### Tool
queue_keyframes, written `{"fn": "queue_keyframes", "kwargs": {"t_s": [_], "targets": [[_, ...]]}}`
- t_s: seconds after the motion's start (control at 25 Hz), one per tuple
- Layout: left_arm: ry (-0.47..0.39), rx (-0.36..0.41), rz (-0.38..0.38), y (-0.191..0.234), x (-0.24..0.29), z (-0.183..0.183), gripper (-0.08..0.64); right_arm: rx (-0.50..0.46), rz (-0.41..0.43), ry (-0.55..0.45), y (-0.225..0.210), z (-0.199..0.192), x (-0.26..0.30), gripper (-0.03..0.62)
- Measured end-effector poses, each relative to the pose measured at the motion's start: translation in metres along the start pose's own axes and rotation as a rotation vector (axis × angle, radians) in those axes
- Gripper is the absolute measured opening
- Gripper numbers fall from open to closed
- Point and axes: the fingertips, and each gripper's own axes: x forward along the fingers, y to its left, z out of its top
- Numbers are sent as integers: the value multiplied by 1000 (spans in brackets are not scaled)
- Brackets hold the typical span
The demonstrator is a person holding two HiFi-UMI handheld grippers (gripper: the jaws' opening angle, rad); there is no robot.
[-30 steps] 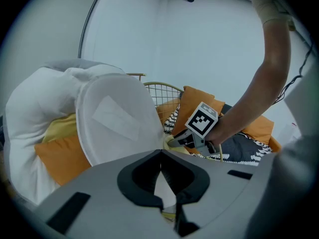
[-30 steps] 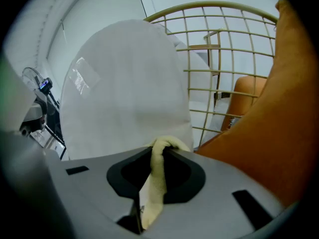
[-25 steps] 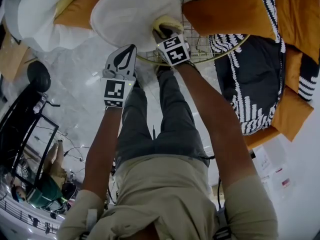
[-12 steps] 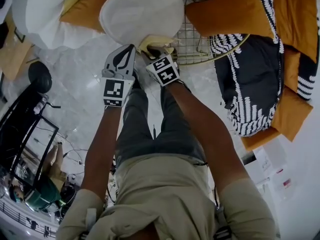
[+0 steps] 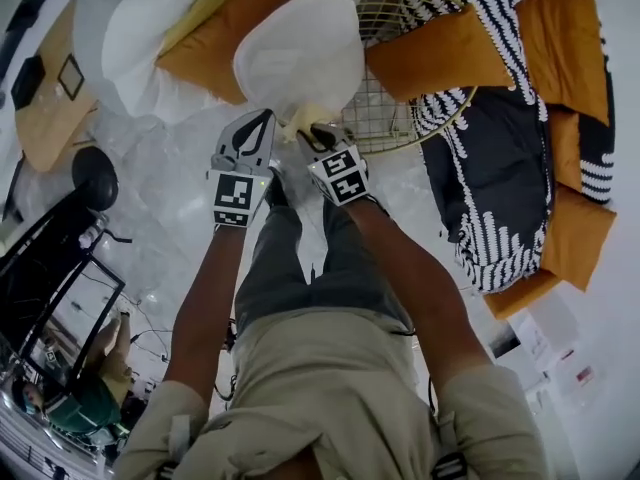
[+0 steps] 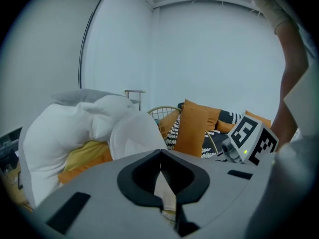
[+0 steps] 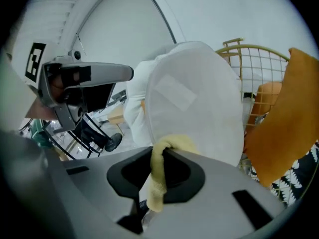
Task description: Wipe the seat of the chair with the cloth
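My right gripper is shut on a pale yellow cloth, held just off the front rim of the gold wire chair, under the lower edge of a white cushion that lies on the seat. In the right gripper view the cloth hangs folded between the jaws, with the white cushion close ahead and the chair's wire back to the right. My left gripper hovers beside it on the left, shut, with nothing seen in it.
Orange cushions and a black-and-white striped blanket lie right of the chair. White bedding over a yellow and orange pillow is piled to the left. A black frame and stool stand lower left on the marble floor. The person's legs are below the grippers.
My right gripper has drawn back with the cloth from the chair's front rim toward the person. The left gripper has hardly moved.
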Motion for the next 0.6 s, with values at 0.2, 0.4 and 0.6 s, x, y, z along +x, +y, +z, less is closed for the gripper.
{"fn": "queue_keyframes", "kwargs": {"t_s": [0.2,0.4,0.6], "targets": [[-57,41,-6,2,-35,48,15,-45,-39,-106,14,57,-53,61],[-99,72,-27,1,-73,90,15,-73,-98,-243,24,121,-114,61],[-140,95,-59,0,-114,135,15,-95,-146,-374,48,177,-181,61]]}}
